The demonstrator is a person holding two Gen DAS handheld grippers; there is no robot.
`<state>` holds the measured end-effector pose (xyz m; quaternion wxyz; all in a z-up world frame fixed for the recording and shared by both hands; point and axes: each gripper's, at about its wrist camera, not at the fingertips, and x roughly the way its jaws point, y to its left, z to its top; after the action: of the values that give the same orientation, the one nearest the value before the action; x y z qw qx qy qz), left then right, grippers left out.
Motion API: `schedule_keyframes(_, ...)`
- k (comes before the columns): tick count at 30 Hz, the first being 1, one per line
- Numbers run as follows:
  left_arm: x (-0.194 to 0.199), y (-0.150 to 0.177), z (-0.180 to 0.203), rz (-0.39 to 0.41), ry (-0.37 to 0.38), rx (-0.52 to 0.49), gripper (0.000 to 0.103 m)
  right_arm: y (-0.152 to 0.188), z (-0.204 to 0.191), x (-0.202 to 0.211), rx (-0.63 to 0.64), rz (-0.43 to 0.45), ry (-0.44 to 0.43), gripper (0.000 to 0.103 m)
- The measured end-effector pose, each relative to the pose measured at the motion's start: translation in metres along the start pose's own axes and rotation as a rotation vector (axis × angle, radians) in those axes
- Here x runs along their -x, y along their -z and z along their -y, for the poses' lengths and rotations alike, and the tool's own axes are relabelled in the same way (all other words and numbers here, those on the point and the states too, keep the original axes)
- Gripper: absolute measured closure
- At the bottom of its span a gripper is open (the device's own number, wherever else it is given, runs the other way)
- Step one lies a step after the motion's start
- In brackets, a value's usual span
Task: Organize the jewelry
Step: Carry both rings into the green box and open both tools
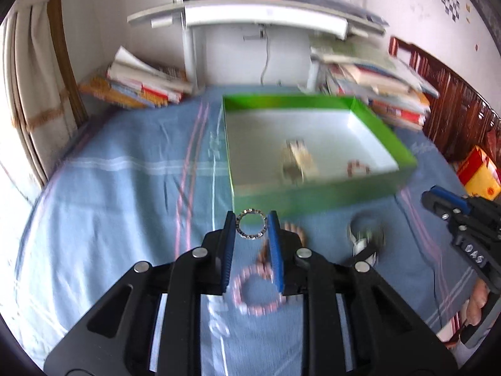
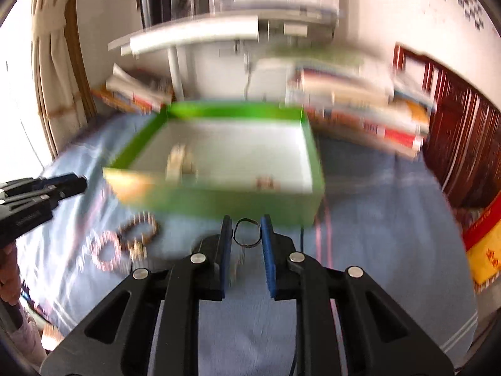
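The left tool (image 1: 251, 219) is clenched on a silver ring-shaped bracelet (image 1: 251, 227), pinched between its blue pads near the tips and lifted off the blue striped cloth (image 1: 125, 188) that covers the table. The right tool (image 2: 247, 224) is likewise clenched on a thin dark wire hoop (image 2: 246, 233), gripped between its pads above the same cloth. Ahead of both tools sits a green box (image 1: 313, 192) with a white inside, open at the top; a pale, blurred piece of jewelry (image 1: 296, 161) lies on its floor toward the middle, and a small reddish bead bracelet (image 1: 358, 168) lies near the front wall. On the cloth in front of the box, under the left tool, lies a pink bead bracelet (image 1: 255, 291), with a brownish bead bracelet (image 1: 294, 230) just beyond it, partly hidden by the right-hand pad. Further right on the cloth is a silvery watch-like piece (image 1: 364, 238), too blurred to tell more. Stacks of books (image 1: 141, 84) stand at the far edge, behind the box, beneath a white shelf (image 1: 266, 15).
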<state>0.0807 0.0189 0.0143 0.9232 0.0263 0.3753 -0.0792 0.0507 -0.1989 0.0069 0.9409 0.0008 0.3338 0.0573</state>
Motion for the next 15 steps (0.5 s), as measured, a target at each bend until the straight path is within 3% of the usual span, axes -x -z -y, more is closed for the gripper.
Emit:
schedule_keyframes(4, -0.02, -0.036, 0.003, 0.01, 0.015, -0.006, 0.082, -0.037, 0.007, -0.016, -0.017, 0.031, 0.014, 0.084)
schedule_keyframes(7, -0.052, -0.055, 0.005, -0.029, -0.005, -0.005, 0.082, -0.055, 0.01, -0.049, -0.043, -0.012, 0.01, 0.084)
schedule_keyframes(13, -0.109, -0.06, 0.011, -0.138, -0.005, -0.005, 0.081, -0.056, 0.005, -0.106, -0.058, -0.116, 0.025, 0.083)
schedule_keyframes(15, -0.115, -0.059, 0.011, -0.153, -0.015, -0.001, 0.078, -0.055, 0.006, -0.112, -0.067, -0.136, 0.019, 0.077)
